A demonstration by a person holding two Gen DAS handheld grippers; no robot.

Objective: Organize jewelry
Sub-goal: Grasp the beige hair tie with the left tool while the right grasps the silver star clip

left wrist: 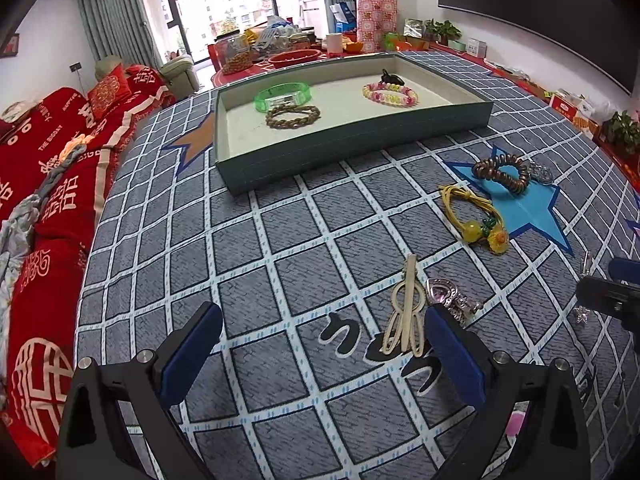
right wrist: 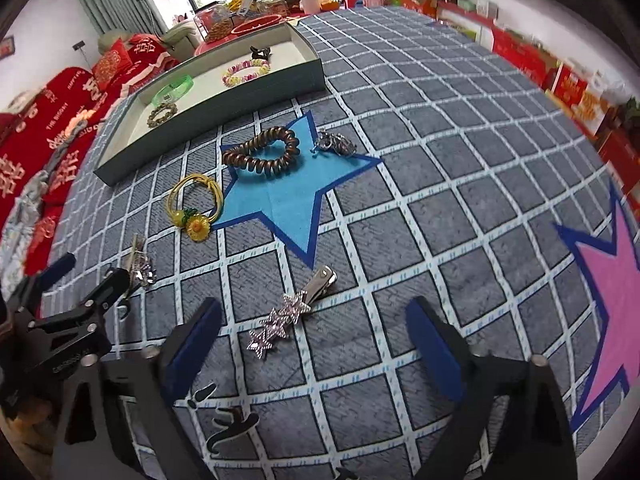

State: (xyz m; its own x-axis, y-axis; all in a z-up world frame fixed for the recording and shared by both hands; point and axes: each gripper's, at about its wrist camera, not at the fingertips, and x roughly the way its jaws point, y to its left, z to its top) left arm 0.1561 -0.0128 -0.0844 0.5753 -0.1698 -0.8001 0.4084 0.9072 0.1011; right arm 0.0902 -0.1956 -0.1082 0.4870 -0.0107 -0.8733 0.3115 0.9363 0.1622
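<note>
A green tray (left wrist: pixel 360 142) (right wrist: pixel 224 100) holds a green bangle (left wrist: pixel 283 95), a braided brown bracelet (left wrist: pixel 293 115), a pink-yellow bead bracelet (left wrist: pixel 390 94) and a black clip (left wrist: pixel 391 78). Loose on the checked cloth lie a brown spiral hair tie (right wrist: pixel 262 153), a yellow flower hair tie (right wrist: pixel 196 204), a cream hair clip (left wrist: pixel 406 312), a pink heart clip (left wrist: pixel 448 296), a silver charm (right wrist: pixel 336 143) and a silver star clip (right wrist: pixel 294 308). My left gripper (left wrist: pixel 324 344) is open, the cream clip beside its right finger. My right gripper (right wrist: pixel 314 336) is open around the star clip.
A red-covered sofa (left wrist: pixel 48 184) runs along the left of the table. Cluttered red tables with boxes and plants (left wrist: pixel 304 44) stand behind the tray. Blue (right wrist: pixel 288 200) and pink (right wrist: pixel 612 300) star prints mark the cloth. The left gripper's body (right wrist: pixel 60 320) shows in the right wrist view.
</note>
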